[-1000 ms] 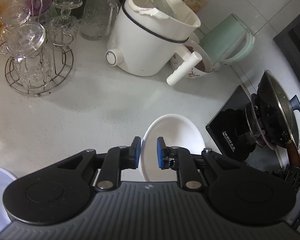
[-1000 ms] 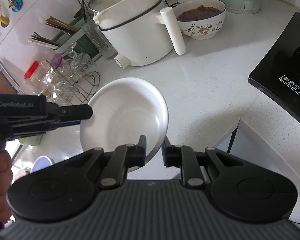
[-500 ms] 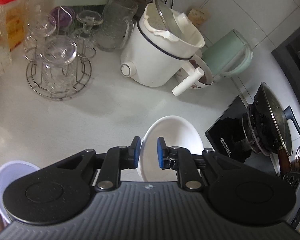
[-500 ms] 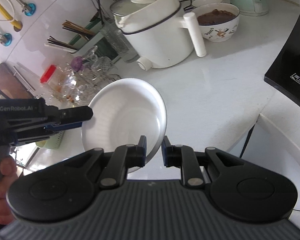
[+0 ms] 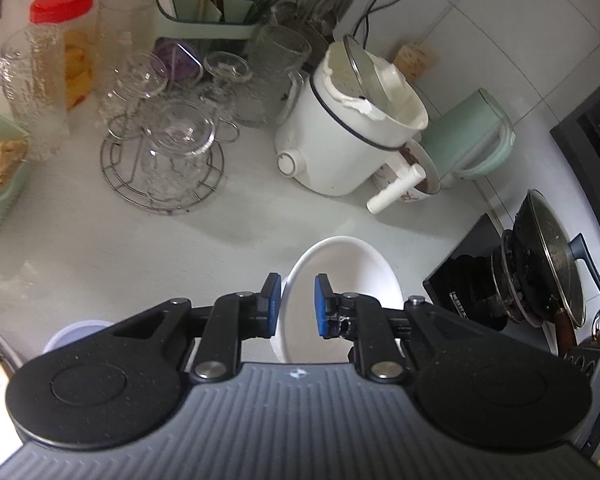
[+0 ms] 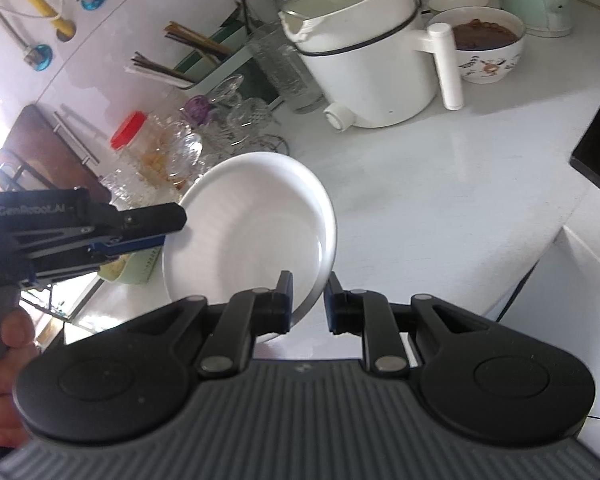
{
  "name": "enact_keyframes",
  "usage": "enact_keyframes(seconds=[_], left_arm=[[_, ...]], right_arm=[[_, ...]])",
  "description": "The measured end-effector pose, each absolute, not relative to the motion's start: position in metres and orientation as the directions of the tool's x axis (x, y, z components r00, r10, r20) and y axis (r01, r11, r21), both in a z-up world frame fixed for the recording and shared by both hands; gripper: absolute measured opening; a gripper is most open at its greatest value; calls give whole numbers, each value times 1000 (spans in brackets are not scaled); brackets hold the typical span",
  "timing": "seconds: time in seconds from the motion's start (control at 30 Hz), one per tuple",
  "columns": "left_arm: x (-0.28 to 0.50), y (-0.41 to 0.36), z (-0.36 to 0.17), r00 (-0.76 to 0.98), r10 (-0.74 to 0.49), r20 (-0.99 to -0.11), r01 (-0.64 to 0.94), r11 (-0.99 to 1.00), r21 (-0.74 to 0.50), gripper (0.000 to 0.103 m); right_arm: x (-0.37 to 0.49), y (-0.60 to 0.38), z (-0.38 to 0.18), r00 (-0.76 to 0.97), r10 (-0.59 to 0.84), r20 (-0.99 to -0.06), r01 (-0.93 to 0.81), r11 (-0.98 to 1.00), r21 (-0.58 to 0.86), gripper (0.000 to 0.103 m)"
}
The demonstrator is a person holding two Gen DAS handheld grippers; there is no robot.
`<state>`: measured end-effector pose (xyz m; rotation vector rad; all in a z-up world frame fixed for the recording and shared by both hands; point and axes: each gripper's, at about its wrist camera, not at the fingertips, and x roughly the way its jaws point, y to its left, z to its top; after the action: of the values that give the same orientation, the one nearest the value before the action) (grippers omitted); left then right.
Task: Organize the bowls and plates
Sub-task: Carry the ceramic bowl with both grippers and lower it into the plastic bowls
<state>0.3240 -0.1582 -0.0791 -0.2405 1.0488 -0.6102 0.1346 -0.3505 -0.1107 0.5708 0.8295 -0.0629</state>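
Bowl [image 6: 252, 232] clamped at opposite rims by left gripper [image 5: 296, 306] and right gripper [image 6: 308, 300], held above counter [image 5: 180, 256]. Carry step judged; level, matched travel needed next.

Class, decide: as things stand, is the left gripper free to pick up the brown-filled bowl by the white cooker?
Probably not: the left gripper is shut on the white bowl, and the white cooker hides most of the brown-filled bowl.

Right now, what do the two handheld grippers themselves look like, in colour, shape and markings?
Both match: a ribbed grey body, two round black housings, black linkage arms with silver pivot pins, and blue pads on the fingers. The left gripper shows its blue pads clearly; seen from the side it carries white "GenRobot.AI" lettering and a grey pistol handle. The right gripper has darker-looking pads. No cables or sleeves visible.
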Motion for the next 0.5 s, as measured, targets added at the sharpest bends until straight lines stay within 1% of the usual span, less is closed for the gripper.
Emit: enact_keyframes(seconds=[0.2,0.5], left_arm=[[327,-140,-77,367,-553,-748,316,830,-459,19],[327,-99,-73,419,-537,-733,250,844,-475,19]], right_arm=[[146,-341,-105,681,196,-706,229,858,460,20],[165,-313,-104,662,256,-704,154,873,463,20]])
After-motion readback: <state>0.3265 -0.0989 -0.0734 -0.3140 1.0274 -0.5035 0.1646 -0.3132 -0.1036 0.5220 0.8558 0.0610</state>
